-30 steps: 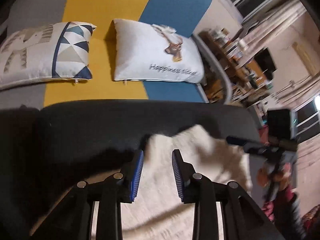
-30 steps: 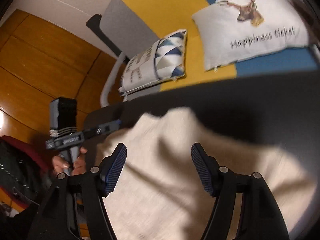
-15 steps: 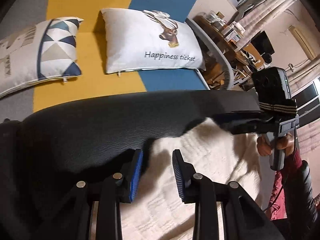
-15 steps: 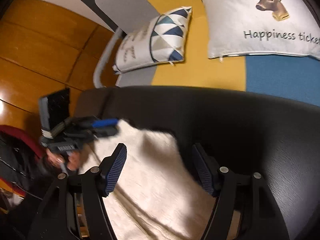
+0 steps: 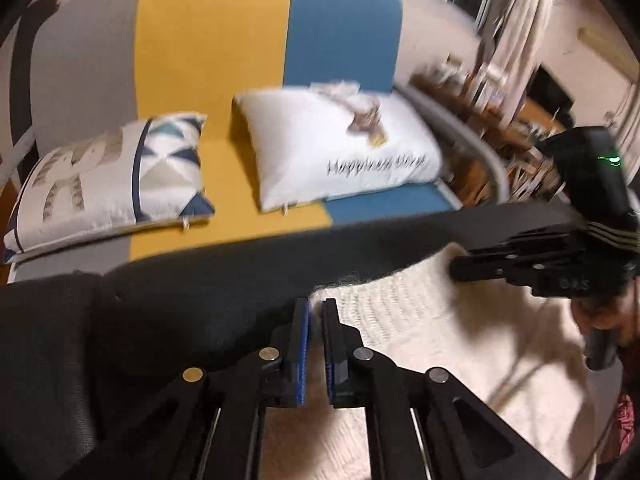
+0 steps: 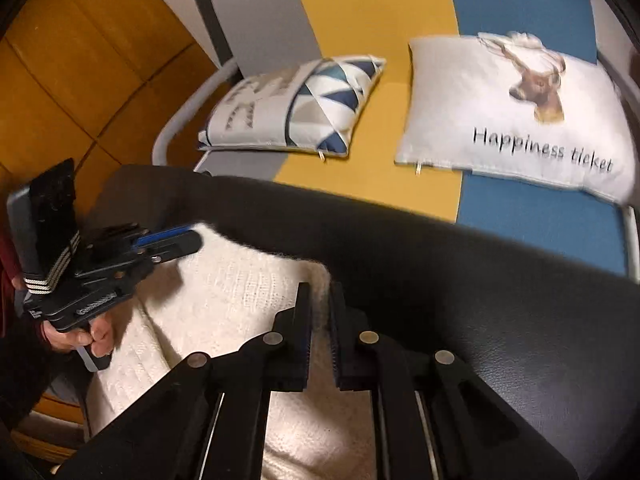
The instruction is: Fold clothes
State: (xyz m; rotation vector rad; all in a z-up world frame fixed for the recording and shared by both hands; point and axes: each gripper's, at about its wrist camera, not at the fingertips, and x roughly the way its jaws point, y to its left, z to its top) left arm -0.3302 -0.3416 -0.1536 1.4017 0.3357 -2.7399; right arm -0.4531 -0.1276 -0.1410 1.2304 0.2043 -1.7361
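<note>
On the black leather surface (image 6: 500,320) lies the cream knit sweater (image 6: 240,292), its far edge now pinched at 2 corners. A second ago both grippers stood well open above the knit; now the left gripper (image 5: 316,312) is closing, its blue pads almost together on the fuzzy left corner of that edge. The right gripper (image 6: 320,300) has come nearly shut on the right corner, fabric caught between its pads. Both have swung outward from the middle of the garment to its corners. Behind, on the grey, yellow and blue sofa (image 6: 360,8), the white deer pillow (image 6: 512,112) reads "Happiness ticket"; the triangle-patterned pillow (image 6: 296,108) beside it carries lettering too blurred to read. Writing on the left gripper's body is illegible.
</note>
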